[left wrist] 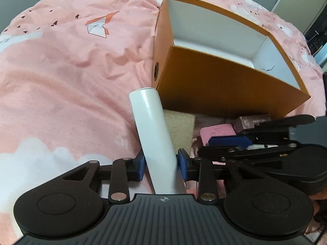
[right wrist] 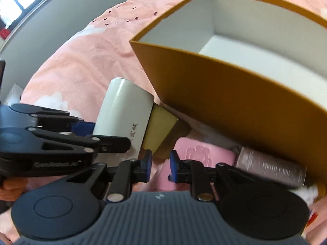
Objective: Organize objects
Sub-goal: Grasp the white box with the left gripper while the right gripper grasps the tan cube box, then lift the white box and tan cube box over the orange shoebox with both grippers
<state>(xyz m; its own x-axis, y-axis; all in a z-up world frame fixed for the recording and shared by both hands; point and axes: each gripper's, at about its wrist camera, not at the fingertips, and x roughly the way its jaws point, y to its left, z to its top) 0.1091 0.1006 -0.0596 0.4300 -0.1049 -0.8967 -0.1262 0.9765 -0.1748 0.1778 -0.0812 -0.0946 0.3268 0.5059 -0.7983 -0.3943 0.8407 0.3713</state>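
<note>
Two handheld grippers over a pink bedspread [left wrist: 61, 71], beside an open orange box [left wrist: 224, 77] with a bare white interior. Left gripper [left wrist: 161, 163] clamped on a white cylinder [left wrist: 153, 132], blue pads against both its sides, tube leaning toward the box. Right gripper [right wrist: 160, 163] narrowly parted, nothing between its pads [right wrist: 173, 165], poised just above a pink case [right wrist: 204, 153]. Close by, against the box wall: a beige block [right wrist: 161, 126] and a glittery mauve tube [right wrist: 271, 169].
</note>
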